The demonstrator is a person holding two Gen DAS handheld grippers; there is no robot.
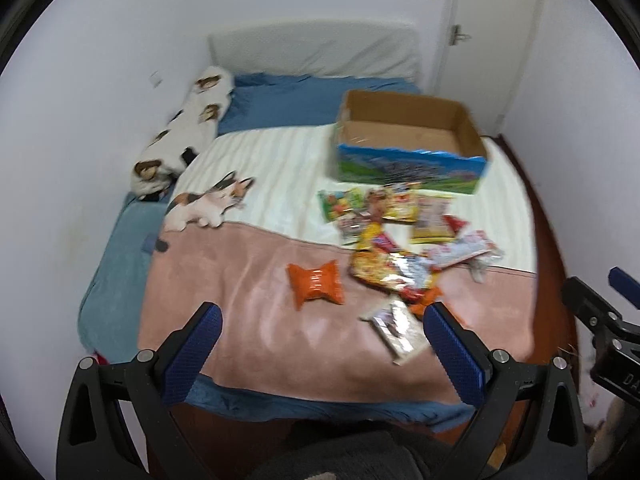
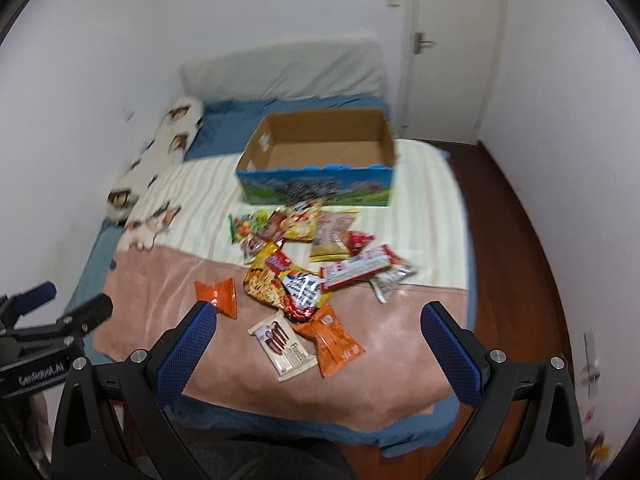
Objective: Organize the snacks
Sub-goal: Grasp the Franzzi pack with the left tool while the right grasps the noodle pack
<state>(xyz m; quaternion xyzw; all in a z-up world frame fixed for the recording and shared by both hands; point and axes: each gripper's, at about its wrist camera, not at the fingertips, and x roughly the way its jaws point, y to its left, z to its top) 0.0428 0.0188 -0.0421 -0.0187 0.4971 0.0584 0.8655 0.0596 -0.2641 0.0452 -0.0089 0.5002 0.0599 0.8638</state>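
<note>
2 tongs (image 1: 322,344) (image 2: 318,342) gape above snacks (image 2: 304,264) heaped before a cardboard box (image 2: 320,160) and cat plush (image 1: 208,204).

snack packets (image 2: 304,276) before open empty box (image 2: 320,160)

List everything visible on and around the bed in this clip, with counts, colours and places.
cardboard box: one, brown inside, blue-green print outside, empty, far side of the striped cover
snack pile: about a dozen mixed packets, red, yellow, green, in front of the box
orange packets: two, one left of the pile, one near its front edge
wafer packet: one, white-brown, nearest the bed's foot
cat plush: one, calico, left on the bed
long pillow: one, white with brown patches, along the wall
pink blanket: one, foot of bed
door: one, white, back right
left tongs: open, empty
right tongs: open, empty
</note>
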